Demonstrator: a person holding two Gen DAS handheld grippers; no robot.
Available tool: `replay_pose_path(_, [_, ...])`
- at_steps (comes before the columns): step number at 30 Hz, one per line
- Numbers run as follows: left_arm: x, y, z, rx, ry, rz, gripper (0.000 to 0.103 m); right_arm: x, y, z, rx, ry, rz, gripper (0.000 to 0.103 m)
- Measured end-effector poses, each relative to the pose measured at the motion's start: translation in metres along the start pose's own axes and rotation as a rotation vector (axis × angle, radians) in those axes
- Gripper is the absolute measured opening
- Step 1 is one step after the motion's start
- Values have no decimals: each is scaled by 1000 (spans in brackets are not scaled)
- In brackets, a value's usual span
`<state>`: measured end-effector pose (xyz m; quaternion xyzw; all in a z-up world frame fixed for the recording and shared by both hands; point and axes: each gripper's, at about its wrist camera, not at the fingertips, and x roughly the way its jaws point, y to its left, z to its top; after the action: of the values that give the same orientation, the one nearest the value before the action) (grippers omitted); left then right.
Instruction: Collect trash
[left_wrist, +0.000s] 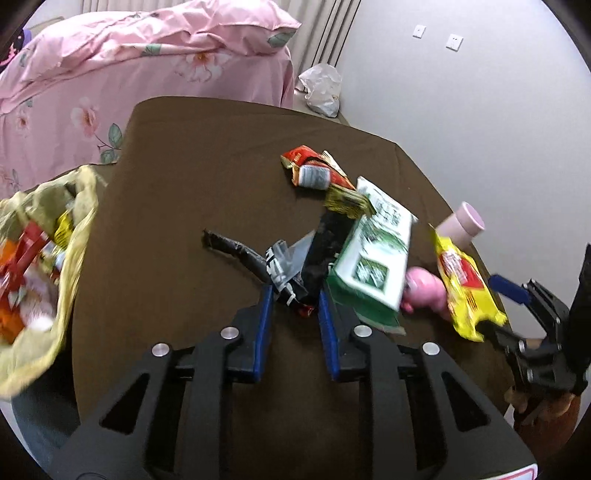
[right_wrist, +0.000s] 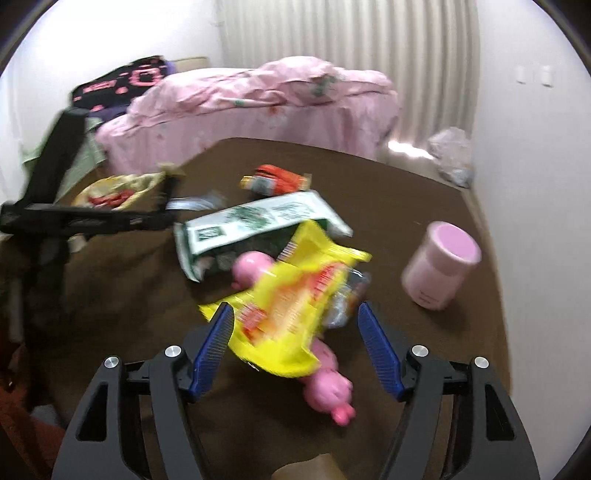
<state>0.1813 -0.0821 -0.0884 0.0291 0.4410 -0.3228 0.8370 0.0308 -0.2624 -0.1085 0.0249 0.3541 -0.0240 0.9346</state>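
On the brown table, my left gripper is shut on a crumpled black and silver wrapper, which fills the narrow gap between its blue pads. The wrapper's long black tail trails to the left. My right gripper is open wide. A blurred yellow snack wrapper sits between its fingers without touching the pads, lying over a pink toy pig. In the left wrist view the yellow wrapper hangs beside the right gripper. A yellow trash bag full of wrappers gapes at the table's left edge.
A green and white pack lies mid-table, with a red wrapper behind it. A pink cup stands at the right. A pink floral bed is behind the table and a white plastic bag lies on the floor.
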Motion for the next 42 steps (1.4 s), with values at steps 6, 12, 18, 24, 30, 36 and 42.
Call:
replay_pose_path(6, [-25,-7,-26,-12,-36,10,19,-10,-12,-14,138,-33,16,66])
replay_pose_path(12, [-32,1,-36,-31,-37,-15,19,8,-15,-4,273,-64,26,66])
replay_pose_path(18, [-47,7,-36,-26,-93,-21,33,29,-11,2,215,-9,-42,58])
replay_pose_path(24, [-47,11,-35,-33,-107,-19,42,19,-31,-10,175,22,-191,49])
replay_pose_path(30, [-41,9,-34,-23,-99,-5,47,-12,-48,-13,138,-35,-89,49])
replay_pose_path(36, [-35,9,-34,-22,-90,17,48,1,-77,2,171,-57,-84,49])
replay_pose_path(42, [-44,22,-31,-59,-120,62,48,56,-124,-2,382,80,1,49])
